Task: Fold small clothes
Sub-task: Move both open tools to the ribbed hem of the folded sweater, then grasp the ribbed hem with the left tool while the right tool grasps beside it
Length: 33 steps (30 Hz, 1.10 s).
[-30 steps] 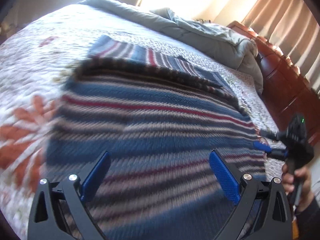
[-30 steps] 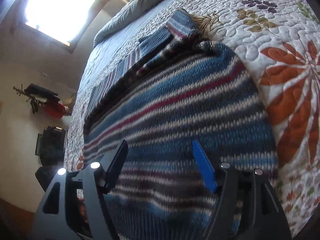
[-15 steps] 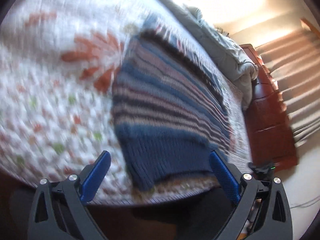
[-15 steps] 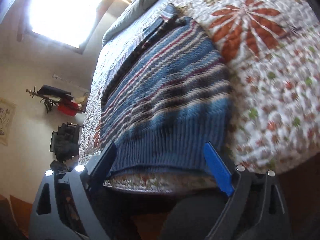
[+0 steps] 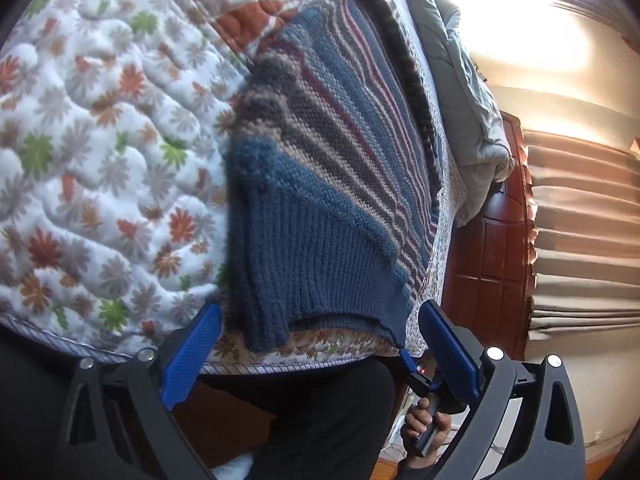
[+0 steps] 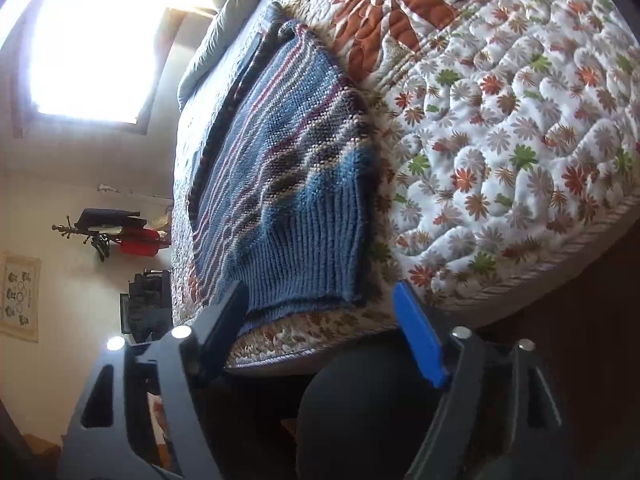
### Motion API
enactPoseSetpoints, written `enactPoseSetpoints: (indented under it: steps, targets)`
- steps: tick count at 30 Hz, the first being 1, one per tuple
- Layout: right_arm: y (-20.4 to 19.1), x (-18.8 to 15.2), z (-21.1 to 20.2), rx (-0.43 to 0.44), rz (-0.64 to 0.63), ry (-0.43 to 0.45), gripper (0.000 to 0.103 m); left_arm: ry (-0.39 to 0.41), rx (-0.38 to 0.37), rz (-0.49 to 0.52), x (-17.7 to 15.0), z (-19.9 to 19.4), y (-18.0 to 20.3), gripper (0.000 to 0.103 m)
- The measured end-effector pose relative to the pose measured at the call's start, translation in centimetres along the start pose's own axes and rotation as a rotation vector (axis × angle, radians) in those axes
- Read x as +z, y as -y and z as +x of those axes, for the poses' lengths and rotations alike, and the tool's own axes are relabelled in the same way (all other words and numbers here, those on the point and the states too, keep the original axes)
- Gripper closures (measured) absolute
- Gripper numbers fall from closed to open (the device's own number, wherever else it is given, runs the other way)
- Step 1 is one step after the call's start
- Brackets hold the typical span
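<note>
A blue knitted sweater (image 5: 328, 184) with grey and red stripes lies folded flat on a floral quilt, its ribbed hem at the bed's near edge. It also shows in the right wrist view (image 6: 280, 184). My left gripper (image 5: 320, 344) is open and empty, just short of the hem at the bed's edge. My right gripper (image 6: 320, 316) is open and empty, also just short of the hem. The right gripper shows in the left wrist view (image 5: 424, 384), held in a hand below the bed's edge.
The quilt (image 5: 100, 160) covers the bed and shows in the right wrist view (image 6: 500, 140). A grey duvet (image 5: 468, 120) is bunched at the far end. A wooden bed frame (image 5: 488, 260) and curtains (image 5: 580, 240) stand at right. A coat rack (image 6: 104, 232) hangs on the wall.
Both grippers have pulled back from over the sweater to the near edge of the bed and dropped lower. Both stayed open. The sweater has not moved.
</note>
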State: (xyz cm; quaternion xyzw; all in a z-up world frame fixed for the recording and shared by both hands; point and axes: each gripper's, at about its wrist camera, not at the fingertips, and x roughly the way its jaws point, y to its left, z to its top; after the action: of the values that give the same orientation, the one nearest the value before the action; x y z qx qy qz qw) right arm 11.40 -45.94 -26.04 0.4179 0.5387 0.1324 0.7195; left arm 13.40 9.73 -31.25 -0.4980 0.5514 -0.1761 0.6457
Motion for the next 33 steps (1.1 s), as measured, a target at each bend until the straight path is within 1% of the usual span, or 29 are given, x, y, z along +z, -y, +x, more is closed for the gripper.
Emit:
enactPoseSetpoints:
  steps: [3, 6, 9, 15, 16, 18, 19, 20, 21, 22, 23, 24, 25, 26, 27, 28, 29, 30, 31, 33]
  targets:
    - [0.4, 0.0, 0.5, 0.002, -0.007, -0.01, 0.032, -0.012, -0.001, 0.001, 0.1, 0.7, 0.5, 0.004]
    - [0.6, 0.1, 1.5, -0.001, 0.001, -0.024, 0.032, -0.019, -0.005, -0.032, 0.7, 1.6, 0.6, 0.004]
    - [0.8, 0.1, 2.1, 0.002, 0.009, -0.032, 0.032, -0.019, -0.014, -0.05, 0.9, 1.8, 0.6, 0.005]
    - [1.1, 0.6, 2.4, 0.013, 0.025, -0.045, 0.031, -0.023, 0.004, -0.054, 1.1, 1.7, 0.6, 0.007]
    - [1.2, 0.7, 2.4, 0.018, 0.032, -0.047, 0.031, -0.022, 0.015, -0.059, 1.2, 1.7, 0.6, 0.01]
    - [1.4, 0.7, 2.3, 0.028, 0.046, -0.052, 0.031, -0.021, 0.042, -0.058, 1.4, 1.3, 0.4, 0.024]
    - [1.6, 0.8, 2.2, 0.034, 0.052, -0.052, 0.031, -0.027, 0.059, -0.056, 1.5, 1.4, 0.5, 0.05]
    - [1.6, 0.9, 2.0, 0.041, 0.054, -0.053, 0.031, -0.035, 0.065, -0.057, 1.7, 1.2, 0.1, 0.058]
    - [1.6, 1.1, 2.0, 0.043, 0.055, -0.053, 0.032, -0.038, 0.065, -0.065, 1.9, 1.4, 0.0, 0.058]
    - [1.7, 1.1, 2.0, 0.042, 0.053, -0.052, 0.035, -0.04, 0.068, -0.067, 2.0, 1.4, -0.2, 0.063]
    - [1.7, 1.1, 2.0, 0.045, 0.052, -0.055, 0.043, -0.04, 0.071, -0.07, 2.1, 1.4, -0.3, 0.065]
    - [1.7, 1.5, 2.0, 0.055, 0.051, -0.063, 0.047, -0.04, 0.071, -0.07, 2.1, 1.5, -0.4, 0.067]
    - [1.7, 1.5, 2.2, 0.063, 0.05, -0.077, 0.055, -0.041, 0.069, -0.066, 2.1, 1.5, -0.3, 0.072]
    - [1.5, 1.4, 2.4, 0.062, 0.047, -0.082, 0.057, -0.04, 0.07, -0.061, 2.1, 1.4, -0.5, 0.08]
    - [1.4, 1.3, 2.6, 0.058, 0.036, -0.086, 0.058, -0.038, 0.075, -0.056, 2.1, 1.4, -0.4, 0.083]
    - [1.3, 1.3, 2.7, 0.054, 0.027, -0.089, 0.066, -0.035, 0.076, -0.051, 2.1, 1.2, -0.6, 0.09]
    - [1.1, 1.2, 2.8, 0.052, 0.023, -0.086, 0.082, -0.028, 0.075, -0.046, 2.0, 1.1, -0.7, 0.093]
    - [1.0, 1.2, 2.7, 0.05, 0.019, -0.082, 0.091, -0.019, 0.068, -0.043, 2.1, 1.0, -0.8, 0.093]
    - [0.8, 1.3, 2.6, 0.047, 0.01, -0.076, 0.095, -0.013, 0.061, -0.042, 2.2, 0.7, -1.1, 0.094]
    - [0.4, 1.4, 2.2, 0.049, -0.006, -0.063, 0.096, -0.002, 0.047, -0.038, 2.2, 0.3, -1.5, 0.094]
